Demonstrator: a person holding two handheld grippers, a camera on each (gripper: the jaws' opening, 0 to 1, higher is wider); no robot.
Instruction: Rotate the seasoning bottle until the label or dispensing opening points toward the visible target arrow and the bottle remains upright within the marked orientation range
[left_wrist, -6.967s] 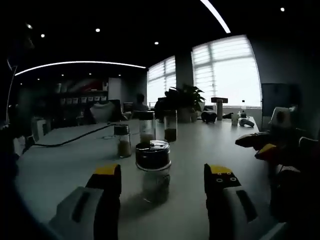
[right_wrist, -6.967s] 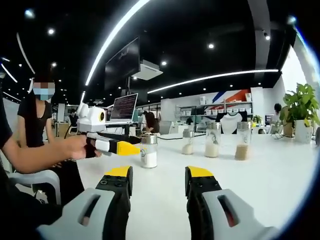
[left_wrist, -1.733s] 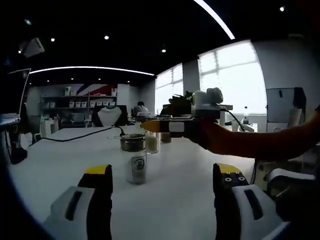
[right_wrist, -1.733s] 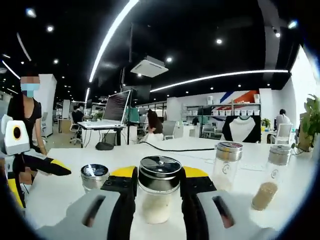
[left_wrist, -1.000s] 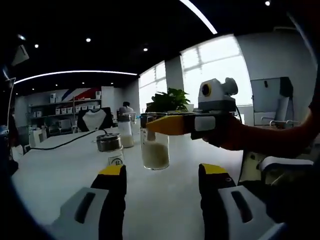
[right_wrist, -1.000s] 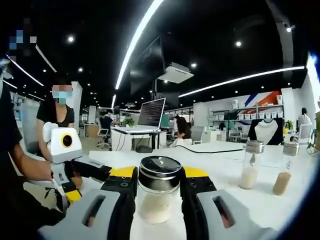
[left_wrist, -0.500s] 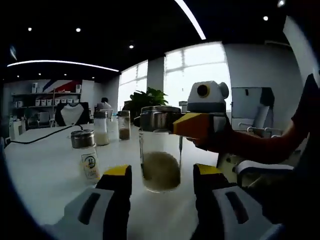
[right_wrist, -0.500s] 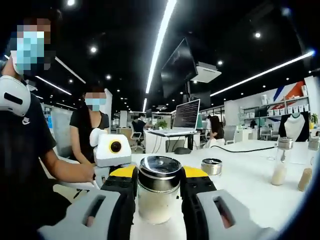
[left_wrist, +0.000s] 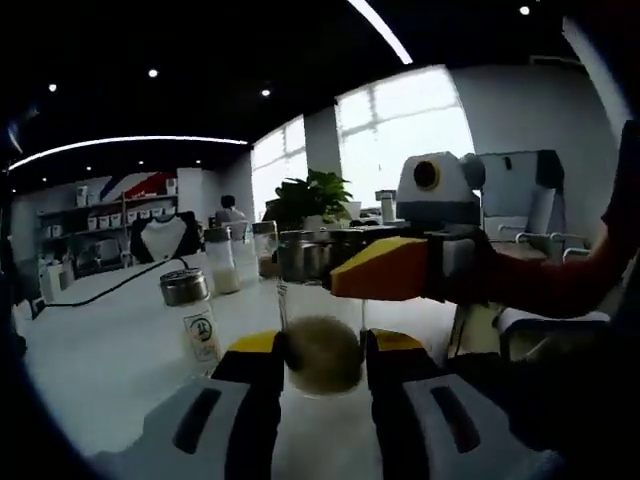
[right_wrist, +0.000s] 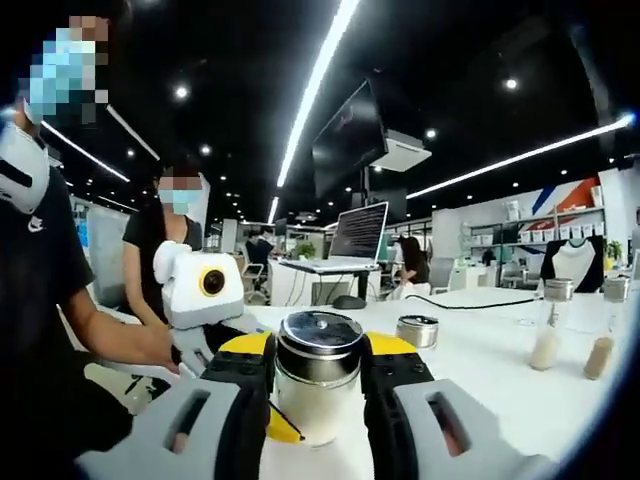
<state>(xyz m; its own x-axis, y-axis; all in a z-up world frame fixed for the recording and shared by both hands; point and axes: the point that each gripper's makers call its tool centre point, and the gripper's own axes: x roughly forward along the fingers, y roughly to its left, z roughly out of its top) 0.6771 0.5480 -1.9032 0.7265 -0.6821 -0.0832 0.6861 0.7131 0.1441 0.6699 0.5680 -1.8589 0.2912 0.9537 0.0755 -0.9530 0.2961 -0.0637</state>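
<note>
Right gripper (right_wrist: 318, 352) fingers clamp the clear glass seasoning bottle with steel lid (right_wrist: 318, 385) above the white worktop (right_wrist: 480, 370), left gripper (left_wrist: 318, 345) fingers narrow around its base; a short labelled jar (left_wrist: 192, 312) nearby, its print unreadable.

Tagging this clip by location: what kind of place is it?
Probably an open-plan office or showroom: a laptop on a desk, display shelves with mannequin busts, a potted plant by big windows, and a long white table.
</note>
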